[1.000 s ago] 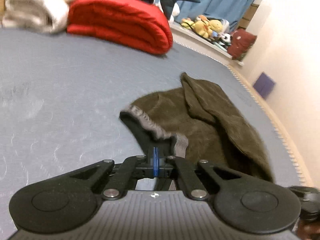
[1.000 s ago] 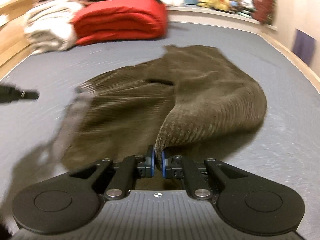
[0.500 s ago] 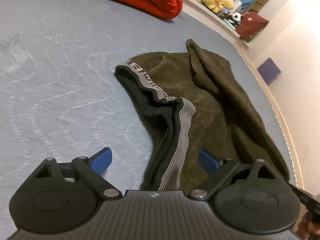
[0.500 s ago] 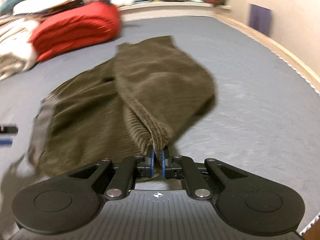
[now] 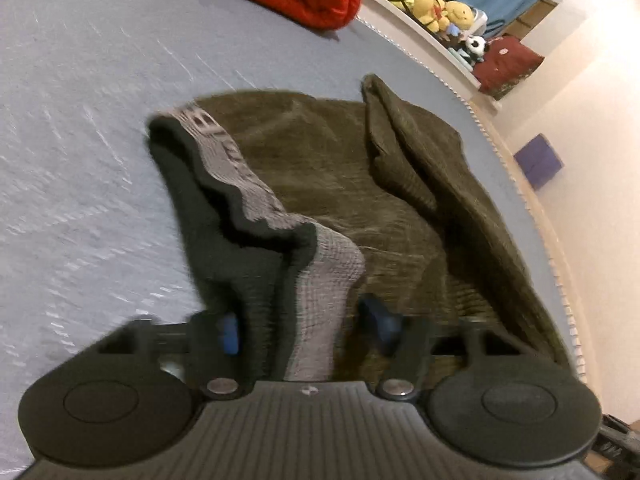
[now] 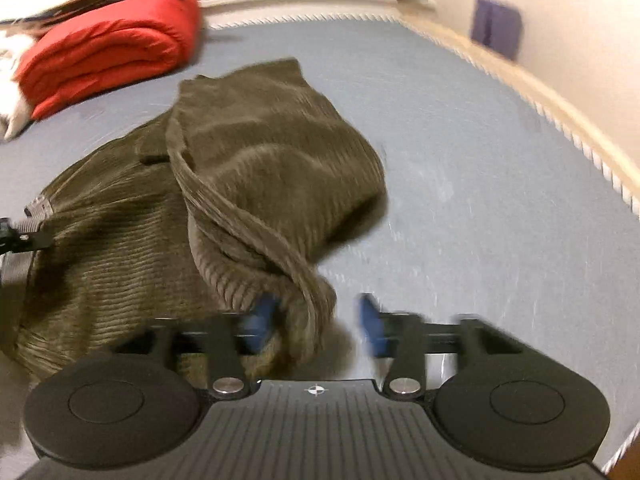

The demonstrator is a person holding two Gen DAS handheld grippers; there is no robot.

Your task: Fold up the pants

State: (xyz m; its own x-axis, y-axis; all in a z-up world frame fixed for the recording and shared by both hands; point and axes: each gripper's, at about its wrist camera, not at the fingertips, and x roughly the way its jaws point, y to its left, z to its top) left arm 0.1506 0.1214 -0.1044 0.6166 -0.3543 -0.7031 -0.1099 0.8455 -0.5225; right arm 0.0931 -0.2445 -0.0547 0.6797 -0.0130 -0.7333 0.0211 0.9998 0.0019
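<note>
Olive corduroy pants (image 5: 340, 168) lie crumpled on the grey-blue mattress (image 5: 80, 140), one leg folded back over the seat (image 6: 260, 152). Their grey elastic waistband (image 5: 240, 176) with black lining runs down between the blue pads of my left gripper (image 5: 304, 328). Its jaws are closing around the band, and the right pad still stands clear of the cloth. My right gripper (image 6: 314, 320) has its jaws opening. The leg's folded edge (image 6: 304, 288) droops between them against the left pad. A tip of the left gripper (image 6: 24, 236) shows at the left edge of the right wrist view.
A folded red quilt (image 6: 100, 52) and white bedding (image 6: 12, 80) lie at the far end of the mattress. Plush toys (image 5: 436, 8) and a dark red cushion (image 5: 504, 64) sit on a ledge. The mattress edge (image 6: 560, 120) runs along the right wall.
The left gripper let go of the waistband, opened wide, sank closer and now narrows around it. The right gripper, shut on the leg fold before, has opened.
</note>
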